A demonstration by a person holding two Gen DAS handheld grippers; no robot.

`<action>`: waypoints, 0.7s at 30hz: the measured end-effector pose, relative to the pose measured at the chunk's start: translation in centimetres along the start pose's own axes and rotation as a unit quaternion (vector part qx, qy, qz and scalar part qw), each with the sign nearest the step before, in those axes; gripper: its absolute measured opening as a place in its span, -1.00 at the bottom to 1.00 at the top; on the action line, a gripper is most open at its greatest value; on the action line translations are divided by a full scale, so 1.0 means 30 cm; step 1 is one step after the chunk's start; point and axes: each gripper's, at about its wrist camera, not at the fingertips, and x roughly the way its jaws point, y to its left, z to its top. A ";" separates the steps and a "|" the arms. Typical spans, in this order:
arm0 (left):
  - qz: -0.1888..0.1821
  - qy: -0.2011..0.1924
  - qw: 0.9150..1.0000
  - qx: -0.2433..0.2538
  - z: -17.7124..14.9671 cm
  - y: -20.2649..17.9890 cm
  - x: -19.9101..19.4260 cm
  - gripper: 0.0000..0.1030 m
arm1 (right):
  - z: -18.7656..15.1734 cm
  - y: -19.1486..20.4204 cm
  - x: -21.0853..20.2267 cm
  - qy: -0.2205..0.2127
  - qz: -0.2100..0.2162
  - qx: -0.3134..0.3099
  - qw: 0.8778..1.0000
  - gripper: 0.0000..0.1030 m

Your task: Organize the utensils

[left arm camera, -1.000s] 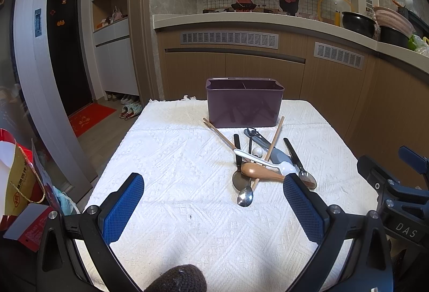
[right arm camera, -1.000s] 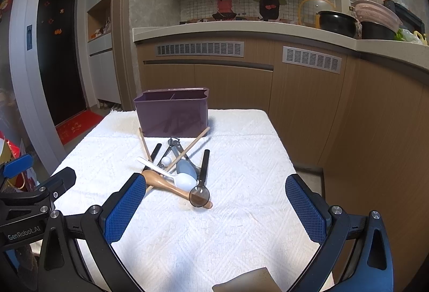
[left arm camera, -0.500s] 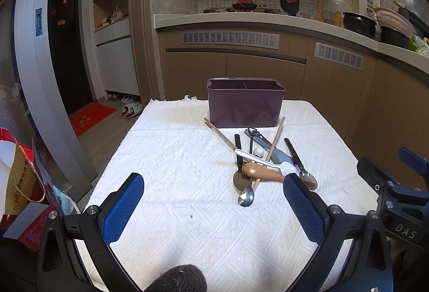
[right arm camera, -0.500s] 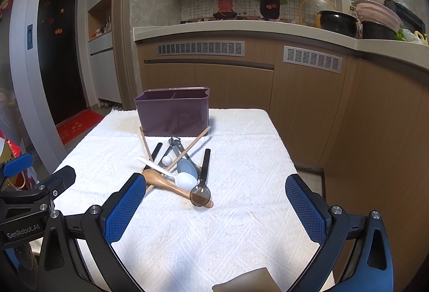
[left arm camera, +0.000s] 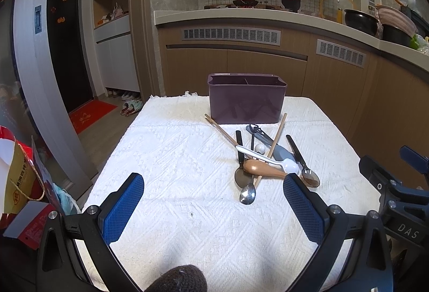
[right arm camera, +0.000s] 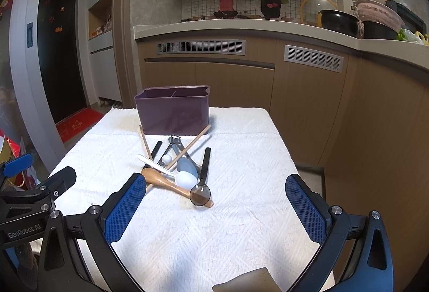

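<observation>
On cloth (left arm camera: 171,158): purple caddy (left arm camera: 246,99) seems empty; utensil pile (left arm camera: 265,158) beside; both tools spread.

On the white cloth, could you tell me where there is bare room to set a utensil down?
The white cloth is bare left of the utensil pile, and in front of it, towards the open left gripper. Right of the pile, up to the table's right edge, is free too. It is crowded between the pile and the purple caddy.
</observation>
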 end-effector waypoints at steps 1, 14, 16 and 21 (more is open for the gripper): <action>0.001 0.001 1.000 -0.001 -0.001 0.002 0.004 1.00 | -0.001 0.002 0.002 0.000 0.000 -0.002 1.000 1.00; 0.001 0.024 1.000 0.011 0.015 -0.002 0.137 1.00 | 0.018 0.009 0.099 0.008 0.013 -0.031 0.999 1.00; -0.001 0.029 1.000 0.012 0.024 -0.001 0.170 1.00 | 0.028 0.005 0.130 0.012 0.023 -0.031 0.999 1.00; -0.020 0.054 0.998 0.016 0.057 -0.003 0.280 1.00 | 0.055 -0.021 0.239 0.038 0.050 -0.012 0.998 1.00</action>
